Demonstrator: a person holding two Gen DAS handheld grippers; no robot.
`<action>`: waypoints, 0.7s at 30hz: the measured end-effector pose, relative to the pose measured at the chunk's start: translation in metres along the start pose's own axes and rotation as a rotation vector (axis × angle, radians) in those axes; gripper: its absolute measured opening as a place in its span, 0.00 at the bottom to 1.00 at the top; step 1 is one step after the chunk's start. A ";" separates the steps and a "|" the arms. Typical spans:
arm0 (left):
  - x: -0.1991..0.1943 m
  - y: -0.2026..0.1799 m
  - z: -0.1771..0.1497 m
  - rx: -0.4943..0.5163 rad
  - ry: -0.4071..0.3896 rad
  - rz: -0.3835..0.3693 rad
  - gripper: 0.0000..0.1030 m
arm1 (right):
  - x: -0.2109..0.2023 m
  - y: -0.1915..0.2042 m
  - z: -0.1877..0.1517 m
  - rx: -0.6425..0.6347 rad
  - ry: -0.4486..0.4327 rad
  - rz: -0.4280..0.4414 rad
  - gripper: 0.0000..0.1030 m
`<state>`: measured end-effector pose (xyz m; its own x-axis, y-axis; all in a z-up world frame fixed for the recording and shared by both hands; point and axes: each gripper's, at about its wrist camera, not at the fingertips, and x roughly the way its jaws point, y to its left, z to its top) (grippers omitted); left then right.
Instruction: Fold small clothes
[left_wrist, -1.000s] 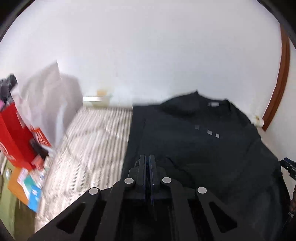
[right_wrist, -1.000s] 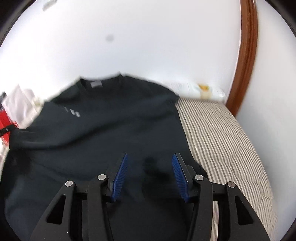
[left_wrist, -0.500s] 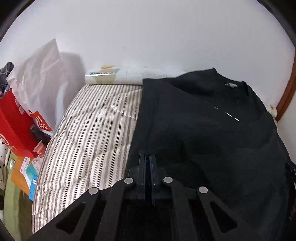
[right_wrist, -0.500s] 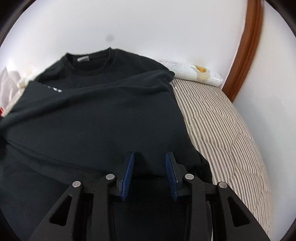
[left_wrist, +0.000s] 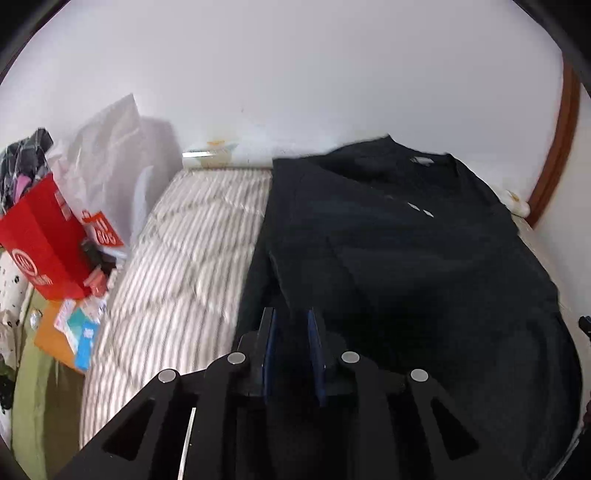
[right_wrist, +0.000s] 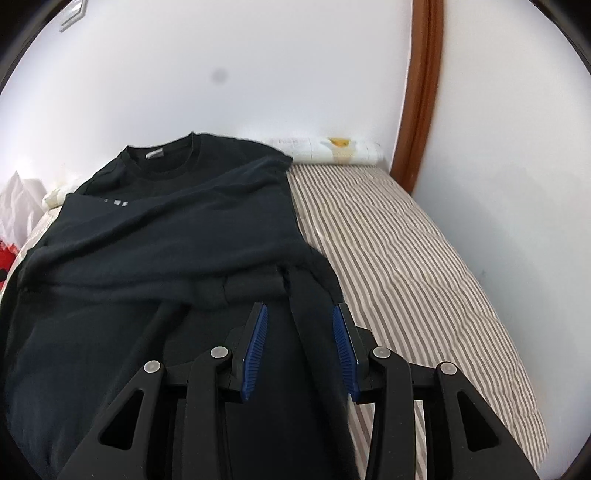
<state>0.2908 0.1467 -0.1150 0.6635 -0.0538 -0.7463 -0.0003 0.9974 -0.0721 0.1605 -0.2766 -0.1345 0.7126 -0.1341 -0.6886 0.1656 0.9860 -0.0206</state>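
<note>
Striped mattress (right_wrist: 424, 258) fills the lower part of both views, far edge against a white wall (right_wrist: 258, 74), brown door frame (right_wrist: 421, 92) rising at the far right corner. Black T-shirt (right_wrist: 166, 240) spread along the middle of the bed, collar toward the far edge, both sleeves and side panels folded in over the body, bare striped cover showing on either side. Rolled white bedding (right_wrist: 332, 149) lying along the far edge, just behind the shirt's shoulder. Beyond the bed's left edge: white plastic bag (left_wrist: 107, 166), red box (left_wrist: 40, 240) beside it, a litter of small packets (left_wrist: 81, 325) below, too blurred to name.

Left gripper (left_wrist: 291, 325) over the shirt's near left part, close to the folded left edge; jaws have just been opening, now parted by a narrow gap, dark cloth seen behind them but no pinch visible. Right gripper (right_wrist: 300, 321) over the shirt's near right part, above the folded sleeve; jaws apart, released, blue pads (right_wrist: 256, 343) clear of the cloth on both sides. Shirt's right edge running just inside the right jaw.
</note>
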 end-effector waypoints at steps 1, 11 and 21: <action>-0.004 -0.001 -0.004 -0.003 0.007 -0.020 0.16 | -0.003 -0.003 -0.004 -0.001 0.013 -0.002 0.36; -0.046 0.000 -0.088 -0.024 0.059 -0.022 0.56 | -0.019 -0.031 -0.061 0.027 0.080 0.012 0.52; -0.059 0.019 -0.144 -0.060 0.095 0.002 0.57 | -0.011 -0.027 -0.101 0.028 0.151 0.095 0.64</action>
<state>0.1436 0.1621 -0.1674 0.5894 -0.0590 -0.8057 -0.0483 0.9930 -0.1080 0.0789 -0.2919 -0.1996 0.6158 -0.0219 -0.7876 0.1229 0.9900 0.0686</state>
